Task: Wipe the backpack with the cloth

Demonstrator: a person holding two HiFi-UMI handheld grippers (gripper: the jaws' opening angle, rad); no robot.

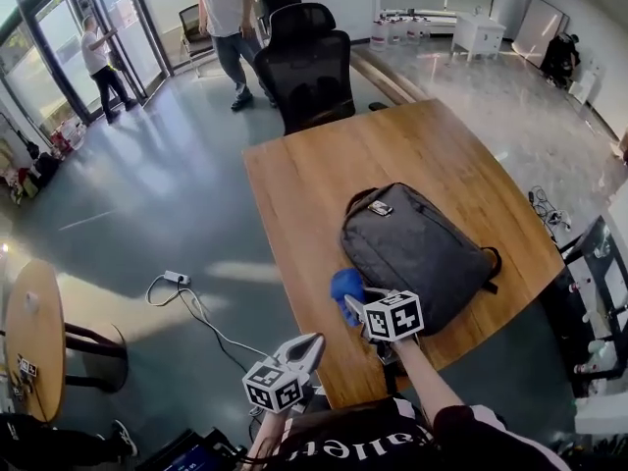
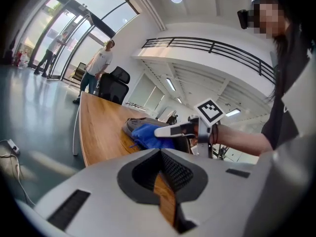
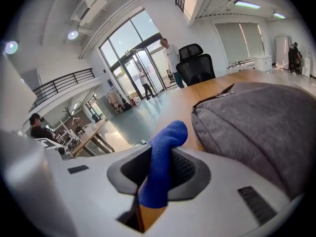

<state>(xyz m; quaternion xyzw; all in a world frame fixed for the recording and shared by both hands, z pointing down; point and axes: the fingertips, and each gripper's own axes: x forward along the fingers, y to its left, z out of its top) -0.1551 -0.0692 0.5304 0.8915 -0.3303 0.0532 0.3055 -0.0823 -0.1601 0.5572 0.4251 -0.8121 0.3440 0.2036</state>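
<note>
A dark grey backpack (image 1: 417,248) lies flat on the wooden table (image 1: 324,180); it fills the right of the right gripper view (image 3: 261,127). My right gripper (image 1: 350,302) is shut on a blue cloth (image 1: 345,285), held against the backpack's near left edge. In its own view the cloth (image 3: 160,167) sticks up from between the jaws. My left gripper (image 1: 306,346) hangs off the table's near left edge, jaws closed with nothing between them. From the left gripper view I see the cloth (image 2: 148,135) and the right gripper (image 2: 173,130) beside the backpack (image 2: 138,124).
A black office chair (image 1: 309,67) stands at the table's far end. Two people (image 1: 226,18) stand near the glass doors. A cable with a power strip (image 1: 177,278) lies on the floor to the left. A small round table (image 1: 34,337) is at far left.
</note>
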